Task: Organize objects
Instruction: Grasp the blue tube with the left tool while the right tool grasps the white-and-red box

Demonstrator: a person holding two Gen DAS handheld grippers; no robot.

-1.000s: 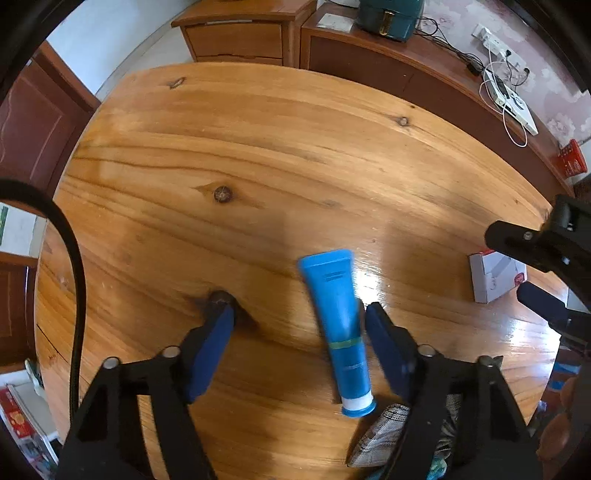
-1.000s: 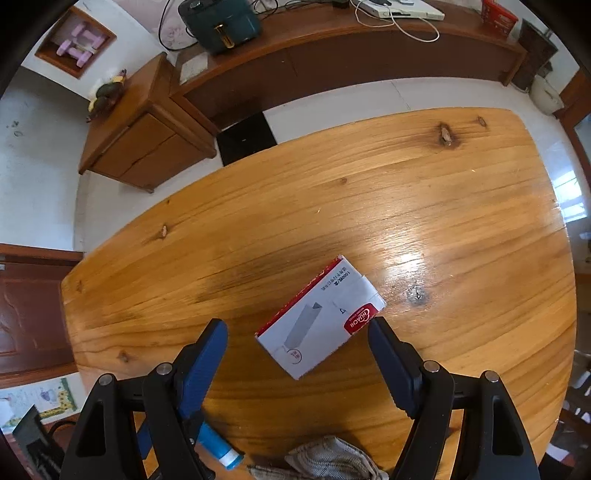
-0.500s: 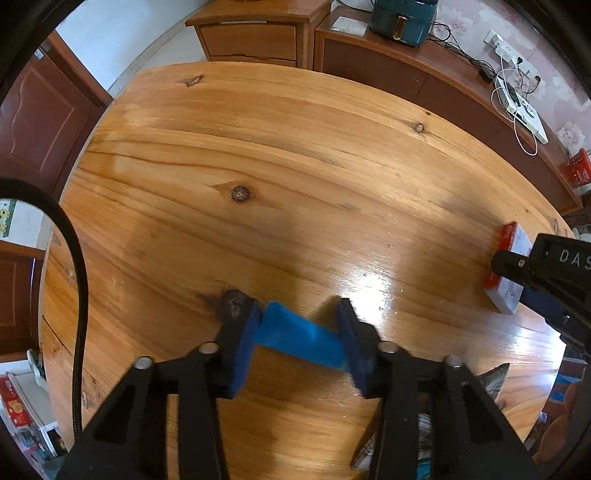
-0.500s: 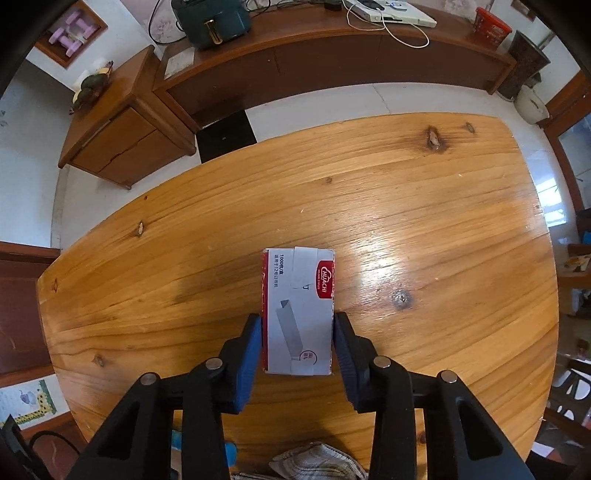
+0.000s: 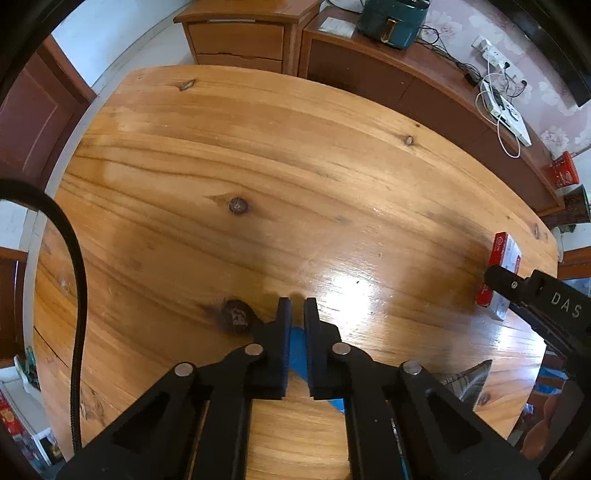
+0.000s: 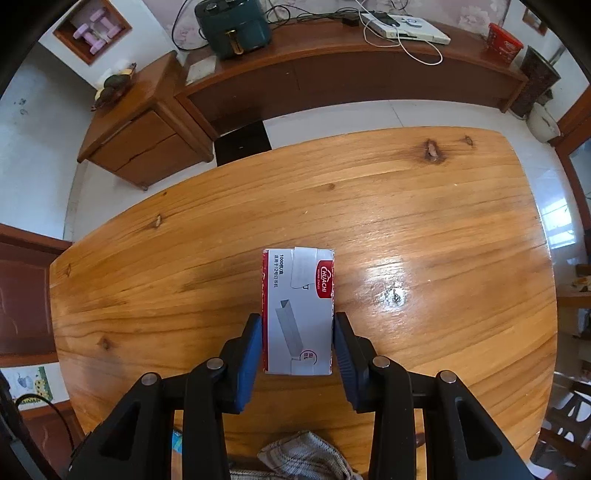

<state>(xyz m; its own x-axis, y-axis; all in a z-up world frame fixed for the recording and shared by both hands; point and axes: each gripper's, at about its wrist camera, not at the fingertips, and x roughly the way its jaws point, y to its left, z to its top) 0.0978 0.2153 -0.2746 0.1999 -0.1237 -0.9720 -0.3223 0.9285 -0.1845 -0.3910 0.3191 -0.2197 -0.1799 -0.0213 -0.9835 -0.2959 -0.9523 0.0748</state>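
Observation:
My left gripper [image 5: 297, 308] is shut on the blue tube [image 5: 298, 352], which is squeezed flat between the pads and held over the wooden table [image 5: 258, 177]; most of the tube is hidden by the fingers. My right gripper [image 6: 297, 325] is shut on the white and red staple box [image 6: 297, 310], its pads pressed on both long sides. The box [image 5: 500, 260] and the right gripper's arm also show at the right edge of the left wrist view.
A checked cloth [image 6: 306, 458] lies at the table's near edge, also seen in the left wrist view [image 5: 465, 380]. Beyond the table stand a wooden sideboard [image 6: 332, 70] with a green appliance [image 6: 232, 27], cables, and a drawer cabinet [image 6: 144, 129].
Both grippers went from open around their objects to shut on them. The left closed tight on the blue tube; the right closed on the box, which turned straight between the fingers.

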